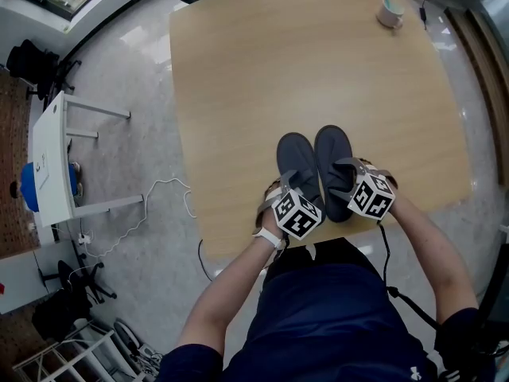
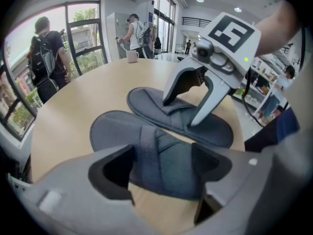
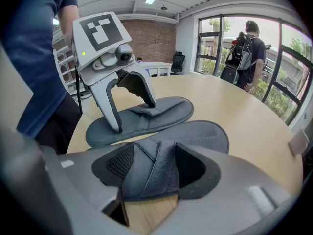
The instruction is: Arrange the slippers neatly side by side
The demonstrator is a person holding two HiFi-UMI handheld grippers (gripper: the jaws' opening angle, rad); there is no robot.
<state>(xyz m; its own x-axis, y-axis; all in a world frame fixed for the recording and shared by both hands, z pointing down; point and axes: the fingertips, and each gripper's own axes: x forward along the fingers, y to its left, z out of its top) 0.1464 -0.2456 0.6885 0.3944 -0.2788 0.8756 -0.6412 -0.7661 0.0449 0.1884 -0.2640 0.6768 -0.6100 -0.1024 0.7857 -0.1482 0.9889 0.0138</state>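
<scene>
Two dark grey slippers lie flat and side by side, toes pointing away from me, near the front edge of the wooden table (image 1: pixel 238 94). My left gripper (image 1: pixel 280 189) (image 2: pixel 161 165) (image 3: pixel 132 115) straddles the strap of the left slipper (image 1: pixel 296 159) (image 2: pixel 110 131) (image 3: pixel 168 110) and is open, its jaws spread wider than the strap. My right gripper (image 1: pixel 340 180) (image 3: pixel 154 168) (image 2: pixel 182 112) is shut on the strap of the right slipper (image 1: pixel 332 150) (image 3: pixel 205 133) (image 2: pixel 146 104), and the strap bunches up between the pads.
A white cup (image 1: pixel 390 12) (image 2: pixel 132 56) stands at the table's far right corner. A white desk (image 1: pixel 48 165) and a loose cable (image 1: pixel 159 197) are on the floor to the left. People with backpacks stand by the windows (image 3: pixel 244 48).
</scene>
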